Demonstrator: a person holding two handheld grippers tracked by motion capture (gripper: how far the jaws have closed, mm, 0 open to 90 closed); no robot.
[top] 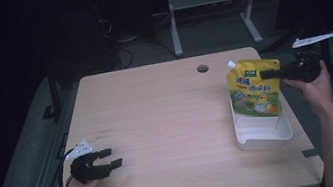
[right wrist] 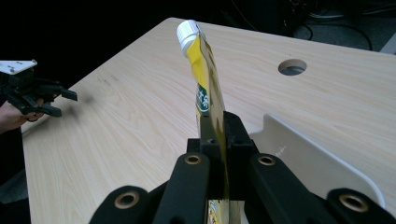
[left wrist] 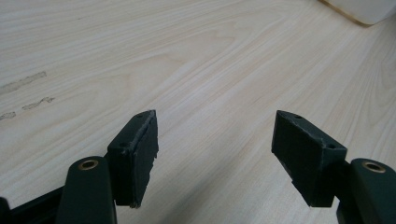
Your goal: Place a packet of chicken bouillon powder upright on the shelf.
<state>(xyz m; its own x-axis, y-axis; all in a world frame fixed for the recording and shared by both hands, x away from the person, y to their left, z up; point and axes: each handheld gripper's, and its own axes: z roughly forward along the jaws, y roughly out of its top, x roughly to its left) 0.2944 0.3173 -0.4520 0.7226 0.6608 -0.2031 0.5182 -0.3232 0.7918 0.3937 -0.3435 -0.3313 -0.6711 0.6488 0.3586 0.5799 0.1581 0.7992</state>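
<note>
Wide bare table, crowded only at the right edge

The wooden table point(top: 159, 125) lies open across its middle and left, so a hand could cross it freely from the near edge to the far one. At the near left corner the left gripper point(top: 110, 158) rests low with its jaws apart, blocking only that corner. On the right, the white tray point(top: 262, 134) sits near the table's edge, and the yellow pouch point(top: 254, 88) stands upright over its far end, pinched by the right gripper point(top: 269, 74) coming in from the right side. A round hole point(top: 202, 68) sits near the far edge, left of the pouch.
</note>
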